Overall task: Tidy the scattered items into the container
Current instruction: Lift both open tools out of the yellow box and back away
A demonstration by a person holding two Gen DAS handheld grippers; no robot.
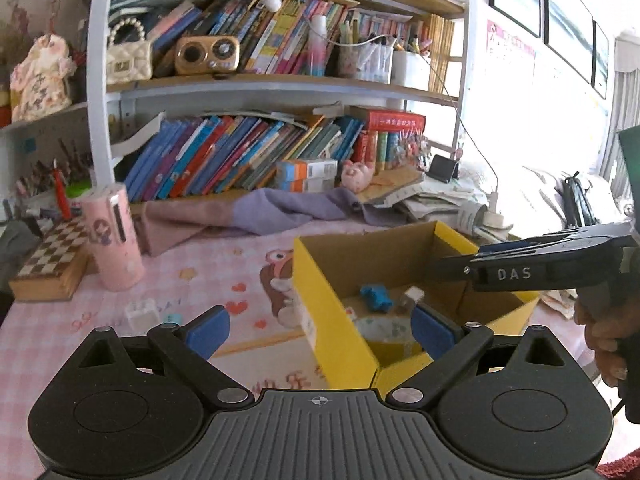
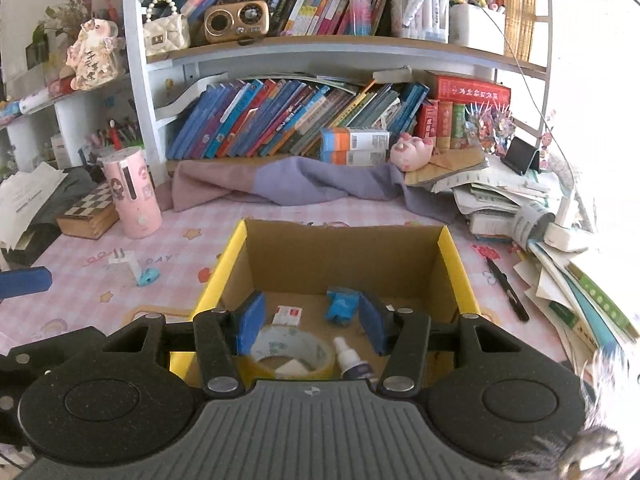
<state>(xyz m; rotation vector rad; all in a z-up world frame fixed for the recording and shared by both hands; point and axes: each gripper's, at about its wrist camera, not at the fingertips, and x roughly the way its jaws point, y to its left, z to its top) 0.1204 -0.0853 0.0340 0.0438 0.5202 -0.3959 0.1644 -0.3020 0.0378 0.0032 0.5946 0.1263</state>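
Hovering right gripper (image 2: 312,322) angled down over box (image 2: 456,264), empty, left gripper (image 1: 320,330) alongside

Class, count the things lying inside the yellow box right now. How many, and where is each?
4: a tape roll at the near wall, a small spray bottle to its right, a red-and-white packet mid-floor, and a blue wrapper further back. The gripper may hide more.

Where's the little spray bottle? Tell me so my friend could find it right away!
Find the yellow cardboard box on the pink checked tablecloth. Look inside, at the near edge, beside the big roll of tape. The spray bottle lies there: white cap, dark purple body, the only bottle in the box.
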